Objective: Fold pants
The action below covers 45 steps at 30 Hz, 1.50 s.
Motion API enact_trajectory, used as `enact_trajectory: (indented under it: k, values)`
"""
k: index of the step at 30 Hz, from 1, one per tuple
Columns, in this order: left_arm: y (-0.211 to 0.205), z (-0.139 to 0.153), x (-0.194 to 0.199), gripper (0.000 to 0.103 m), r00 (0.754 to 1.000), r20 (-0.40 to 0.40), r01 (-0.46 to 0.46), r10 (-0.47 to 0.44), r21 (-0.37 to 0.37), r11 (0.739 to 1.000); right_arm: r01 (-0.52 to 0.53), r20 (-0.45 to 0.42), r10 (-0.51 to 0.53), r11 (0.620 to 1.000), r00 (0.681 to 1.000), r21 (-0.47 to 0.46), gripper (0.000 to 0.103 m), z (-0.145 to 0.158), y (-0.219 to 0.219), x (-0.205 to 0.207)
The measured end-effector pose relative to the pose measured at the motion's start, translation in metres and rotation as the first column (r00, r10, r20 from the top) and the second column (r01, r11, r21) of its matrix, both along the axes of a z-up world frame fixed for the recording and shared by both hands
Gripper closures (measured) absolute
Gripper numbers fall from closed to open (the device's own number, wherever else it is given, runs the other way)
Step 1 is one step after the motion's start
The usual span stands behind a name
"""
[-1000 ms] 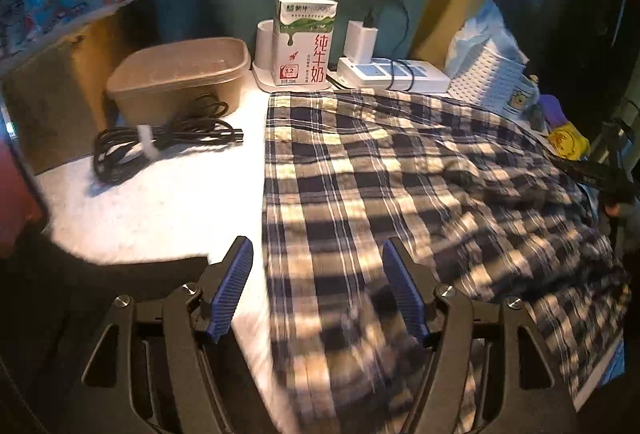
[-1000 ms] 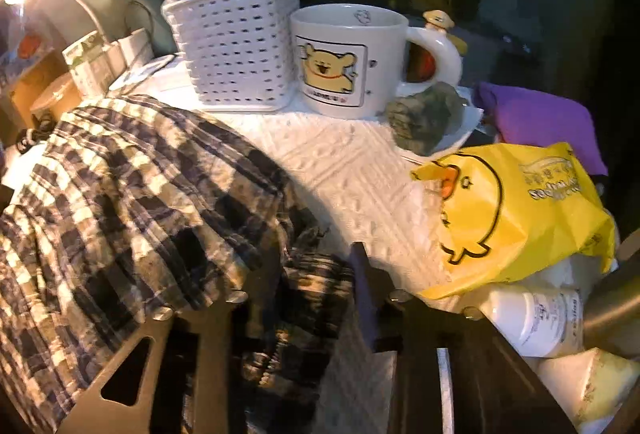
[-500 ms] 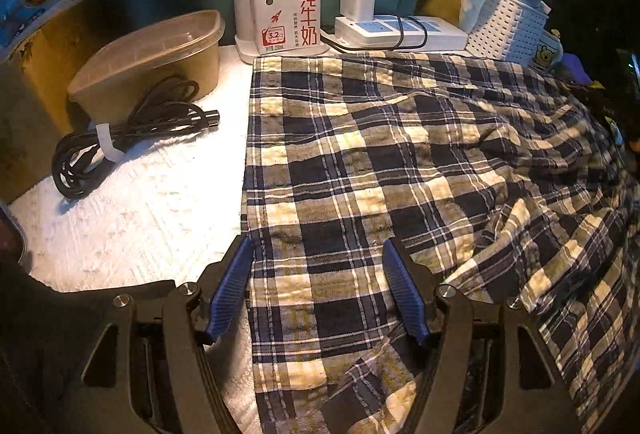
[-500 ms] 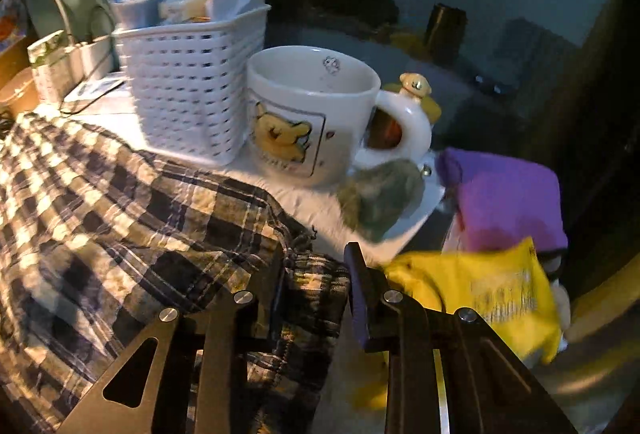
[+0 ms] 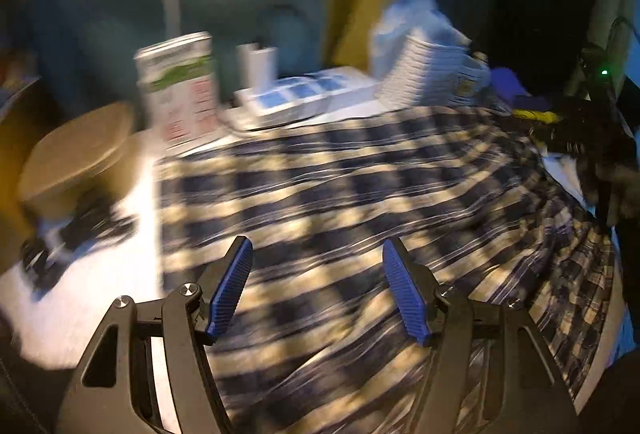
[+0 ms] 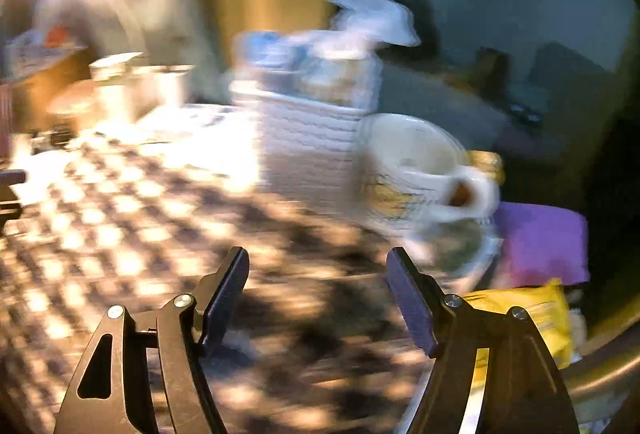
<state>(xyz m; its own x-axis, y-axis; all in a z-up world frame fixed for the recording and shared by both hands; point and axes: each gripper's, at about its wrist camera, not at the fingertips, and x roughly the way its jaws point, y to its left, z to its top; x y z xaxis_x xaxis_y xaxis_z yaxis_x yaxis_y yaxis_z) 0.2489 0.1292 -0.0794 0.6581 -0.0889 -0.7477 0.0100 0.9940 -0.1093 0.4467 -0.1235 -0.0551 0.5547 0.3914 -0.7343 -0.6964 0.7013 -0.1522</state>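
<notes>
The navy and cream plaid pants (image 5: 360, 194) lie spread over the white table and show blurred in both views; they also fill the lower left of the right wrist view (image 6: 160, 234). My left gripper (image 5: 318, 288) is open above the near part of the cloth, with nothing between its blue pads. My right gripper (image 6: 318, 296) is open and empty above the right end of the pants. The other gripper shows dark at the right edge of the left wrist view (image 5: 592, 138).
A milk carton (image 5: 180, 86), a tan lidded container (image 5: 76, 158), a black cable coil (image 5: 68, 234) and a white power strip (image 5: 304, 98) stand behind and left. A white basket (image 6: 316, 142), a cartoon mug (image 6: 412, 170), a purple cloth (image 6: 544, 242) and a yellow bag (image 6: 532, 314) crowd the right end.
My right gripper has opened and let go of the pants edge it held, and pulled back and up. My left gripper stayed open and shifted right over the cloth. Both views are now motion-blurred.
</notes>
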Motion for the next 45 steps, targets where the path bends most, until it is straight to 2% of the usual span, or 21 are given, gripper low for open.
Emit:
enact_trajectory:
  k: [2,5,10,15,19,21,23,25,26,27,30,34,36,40,43,45]
  values:
    - [-0.010,-0.011,0.018,0.036,0.999,-0.034,0.034,-0.034,0.007,0.999,-0.074,-0.050,0.074,0.997,0.996,0.005,0.030,-0.006,0.018,-0.019]
    - [-0.014,-0.035,0.029,0.036,0.994,-0.107,0.015,-0.014,0.011,1.000,-0.133,-0.123,0.126,0.990,0.984,-0.045,0.030,-0.030,0.044,-0.036]
    - [-0.015,-0.045,0.004,0.035,0.994,-0.103,-0.022,0.021,-0.014,1.000,-0.202,-0.207,0.168,0.967,0.964,-0.157,0.031,-0.069,0.057,-0.060]
    - [-0.019,-0.044,-0.023,0.035,0.995,-0.091,-0.036,0.035,-0.008,0.999,-0.193,-0.233,0.161,0.974,0.959,-0.121,0.031,-0.067,0.031,-0.063]
    - [-0.022,-0.047,-0.021,0.035,0.994,-0.110,-0.027,0.027,0.004,1.000,-0.181,-0.244,0.149,0.976,0.958,-0.117,0.031,-0.070,0.023,-0.073]
    - [-0.019,-0.044,-0.023,0.035,0.991,-0.134,-0.014,0.011,-0.023,1.000,-0.176,-0.251,0.142,0.977,0.957,-0.118,0.031,-0.068,0.018,-0.075]
    - [-0.015,-0.037,-0.026,0.035,0.993,-0.121,-0.010,0.003,-0.052,0.999,-0.161,-0.260,0.131,0.982,0.957,-0.101,0.031,-0.067,0.016,-0.077]
    - [-0.008,-0.020,-0.026,0.035,0.999,-0.054,-0.002,0.001,-0.030,1.000,-0.153,-0.230,0.139,0.987,0.963,-0.047,0.043,-0.056,0.007,-0.080]
    - [-0.004,-0.013,-0.023,0.035,0.999,-0.033,-0.005,0.005,-0.006,1.000,-0.151,-0.214,0.141,0.988,0.967,-0.031,0.061,-0.051,0.005,-0.081]
    - [0.002,-0.005,-0.017,0.035,1.000,-0.010,-0.011,0.012,0.019,1.000,-0.133,-0.192,0.127,0.991,0.973,-0.021,0.065,-0.044,0.003,-0.078]
    - [0.026,0.009,0.014,0.035,0.999,0.026,-0.020,0.019,0.024,1.000,-0.098,-0.164,0.103,0.995,0.981,0.036,0.065,-0.027,0.004,-0.064]
    - [0.045,0.002,0.063,0.035,1.000,0.004,-0.027,0.027,0.031,0.999,-0.081,-0.174,0.095,0.993,0.980,0.087,0.065,-0.019,0.024,-0.041]
    - [0.048,-0.008,0.081,0.035,1.000,-0.013,-0.022,0.023,0.035,0.999,-0.060,-0.202,0.080,0.993,0.976,0.102,0.065,-0.023,0.037,-0.030]
    - [0.055,-0.031,0.106,0.035,0.997,-0.060,-0.038,0.037,-0.010,0.999,0.005,-0.281,0.026,0.994,0.959,0.110,0.065,-0.043,0.058,-0.009]
    - [0.061,-0.049,0.115,0.035,0.991,-0.103,-0.078,0.080,0.028,0.997,0.048,-0.288,-0.031,0.997,0.957,0.052,0.065,-0.063,0.068,0.002]
    - [0.064,-0.051,0.112,0.035,0.991,-0.078,-0.102,0.106,0.049,0.994,0.072,-0.272,-0.055,0.996,0.961,0.056,0.065,-0.063,0.066,0.005]
